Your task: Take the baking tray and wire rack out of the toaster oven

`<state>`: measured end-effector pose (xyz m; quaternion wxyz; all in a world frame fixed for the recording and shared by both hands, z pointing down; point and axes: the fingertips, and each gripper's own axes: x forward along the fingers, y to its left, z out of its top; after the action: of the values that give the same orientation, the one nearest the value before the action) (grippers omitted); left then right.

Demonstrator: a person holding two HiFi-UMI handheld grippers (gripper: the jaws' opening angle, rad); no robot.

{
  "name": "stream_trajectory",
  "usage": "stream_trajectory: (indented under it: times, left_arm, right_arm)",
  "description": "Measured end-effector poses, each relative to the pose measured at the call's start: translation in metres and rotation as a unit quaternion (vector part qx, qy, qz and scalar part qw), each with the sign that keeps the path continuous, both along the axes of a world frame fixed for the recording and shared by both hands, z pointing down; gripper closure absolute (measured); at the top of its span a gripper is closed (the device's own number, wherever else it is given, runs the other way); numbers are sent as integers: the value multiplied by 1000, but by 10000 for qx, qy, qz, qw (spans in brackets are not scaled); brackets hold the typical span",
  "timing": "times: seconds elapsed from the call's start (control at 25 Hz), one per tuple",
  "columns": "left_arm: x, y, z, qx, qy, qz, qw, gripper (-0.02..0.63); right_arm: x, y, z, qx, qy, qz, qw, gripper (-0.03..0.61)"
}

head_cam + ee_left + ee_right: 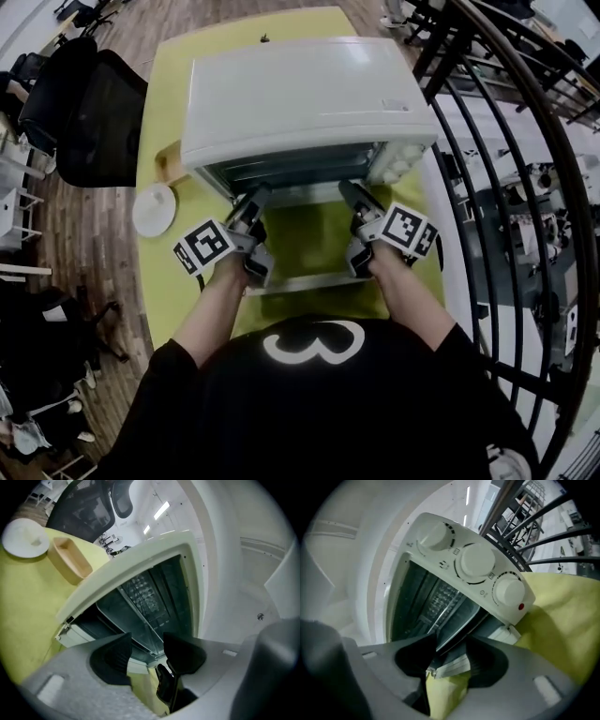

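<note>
The white toaster oven stands on a yellow-green table, and its glass door is folded down toward me. Inside, the wire rack sits above a dark baking tray; the rack also shows in the right gripper view. My left gripper is at the left of the oven mouth. My right gripper is at the right. The left gripper is open with the tray's front edge in line with its gap. The right gripper is open too, and its pads press on nothing.
Three white knobs line the oven's right side. A white round lid and a wooden dish lie left of the oven. Black chairs stand beyond the table's left edge. A black railing runs along the right.
</note>
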<state>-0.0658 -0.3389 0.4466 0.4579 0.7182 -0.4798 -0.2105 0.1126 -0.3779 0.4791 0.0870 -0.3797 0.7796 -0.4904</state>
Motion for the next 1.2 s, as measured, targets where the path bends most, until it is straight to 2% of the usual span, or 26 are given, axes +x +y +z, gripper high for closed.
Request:
stream_trajectory:
  times: [0.16, 0.32, 0.48, 0.64, 0.92, 1.08, 1.2]
  left_arm:
    - [-12, -22, 19, -249, 107, -354, 9990, 416]
    - [-21, -36, 36, -487, 225, -742, 9958, 416]
    - [-32, -47, 52, -630, 241, -1170, 9908, 416]
    - [-40, -57, 64, -724, 411, -1468, 9857, 416]
    - [-53, -67, 69, -755, 307, -1710, 9819, 419]
    - [-56, -71, 73, -776, 476, -1802, 9794, 448]
    - [-56, -69, 74, -747, 550, -1806, 9792, 462]
  right_arm:
    - [-5, -30, 17, -295, -150, 211, 9992, 390]
    - [-9, -48, 26, -372, -93, 420, 9984, 390]
    - [-13, -59, 33, -467, -240, 581, 9969, 390]
    - [-16, -70, 34, -510, -358, 631, 9961, 390]
    - [-19, -86, 36, -537, -198, 805, 9951, 396]
    - [-17, -91, 38, -611, -238, 846, 9943, 442]
    - [-15, -88, 39, -631, -278, 883, 9937, 448]
